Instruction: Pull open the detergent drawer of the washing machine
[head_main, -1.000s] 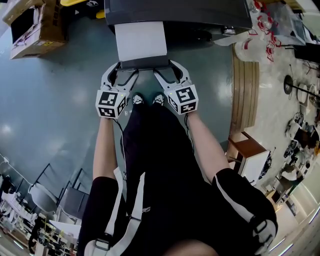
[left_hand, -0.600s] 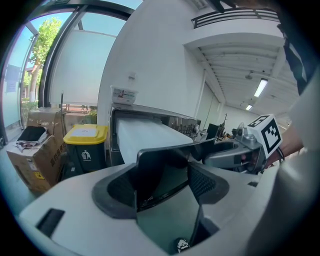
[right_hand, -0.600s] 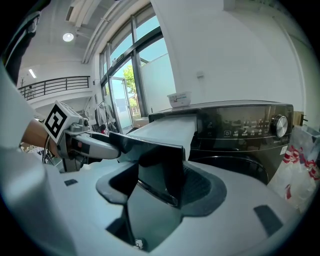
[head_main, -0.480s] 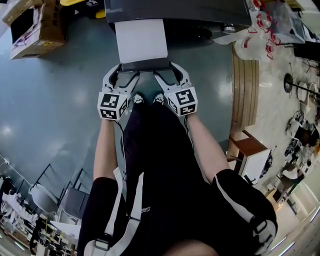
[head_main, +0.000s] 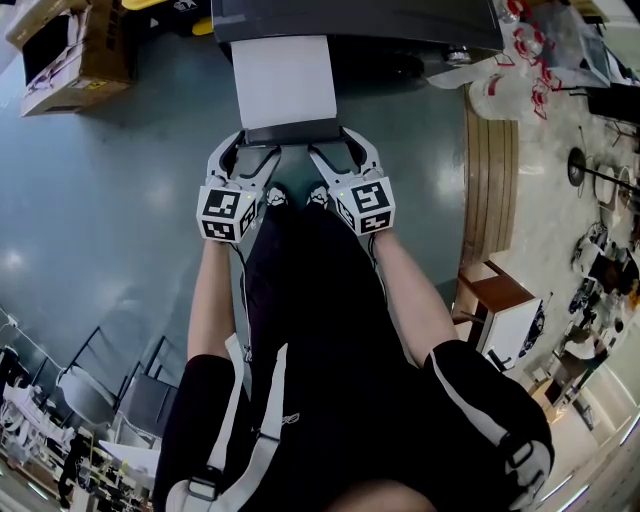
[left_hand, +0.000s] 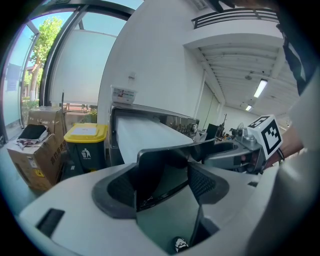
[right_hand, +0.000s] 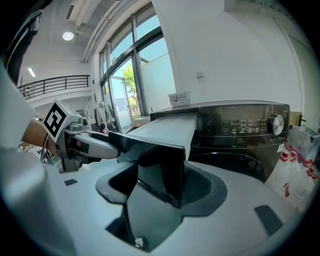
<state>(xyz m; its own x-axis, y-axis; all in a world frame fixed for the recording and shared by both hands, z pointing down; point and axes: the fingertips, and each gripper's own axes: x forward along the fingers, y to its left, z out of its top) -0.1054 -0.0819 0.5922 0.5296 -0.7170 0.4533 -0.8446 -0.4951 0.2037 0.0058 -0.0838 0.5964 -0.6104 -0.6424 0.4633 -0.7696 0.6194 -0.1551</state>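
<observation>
The dark washing machine (head_main: 350, 20) stands at the top of the head view, with its detergent drawer (head_main: 282, 85) pulled far out, white on top. The drawer's dark front panel (head_main: 290, 132) sits between both grippers. My left gripper (head_main: 250, 143) straddles the panel's left corner and my right gripper (head_main: 330, 142) its right corner. In the left gripper view the panel (left_hand: 165, 170) fills the space between the jaws of that gripper (left_hand: 162, 185), pads against it. The right gripper view shows the same for the panel (right_hand: 155, 165) and that gripper (right_hand: 160, 187).
A cardboard box (head_main: 65, 50) lies at the top left on the floor. A bin with a yellow lid (left_hand: 86, 145) stands beside the machine. A plastic bag (head_main: 510, 90) and a wooden platform (head_main: 490, 180) are at the right. My shoes (head_main: 277, 199) are just below the drawer.
The drawer front and both grippers have come slightly toward me, and a little more of the white drawer top shows.
</observation>
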